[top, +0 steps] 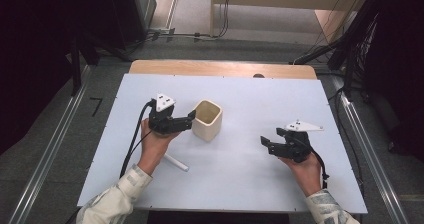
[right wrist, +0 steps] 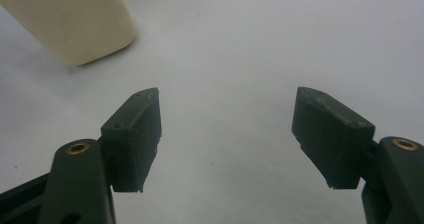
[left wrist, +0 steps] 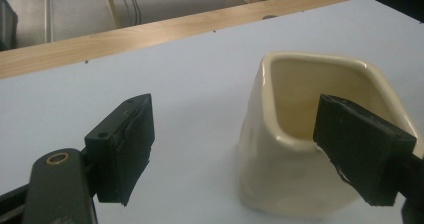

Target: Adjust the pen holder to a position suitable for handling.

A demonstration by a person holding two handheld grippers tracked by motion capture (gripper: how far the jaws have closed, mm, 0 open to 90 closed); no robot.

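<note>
The left hand-held gripper (top: 191, 119) sits at the cream cup (top: 207, 120), its jaws spread wide apart and closed on nothing. In the left gripper view one jaw stands inside the cup's mouth, against or very near the inner side of the near wall, while the other jaw hangs in free air well to the side of the cup, over the bare desk. Whether the inner jaw actually touches the glazed wall cannot be told. The cup (left wrist: 295, 149) is a squarish ceramic vessel with rounded corners and a thick rim; it stands upright on the white desk (top: 250, 99), a little left of the desk's middle, and looks empty as far as the interior shows.

Just behind that gripper, on the person's side of the cup, a thin white stick (top: 176, 162) lies flat on the desk, partly hidden by the left hand (top: 152, 146).

Well to the right of the cup, the right hand-held gripper (top: 266, 142) rests low over the desk in the right hand (top: 306, 170), its jaws also wide apart and holding nothing. In the right gripper view the cup's lower corner (right wrist: 70, 21) appears far off at the upper left, beyond the open jaws.
</note>
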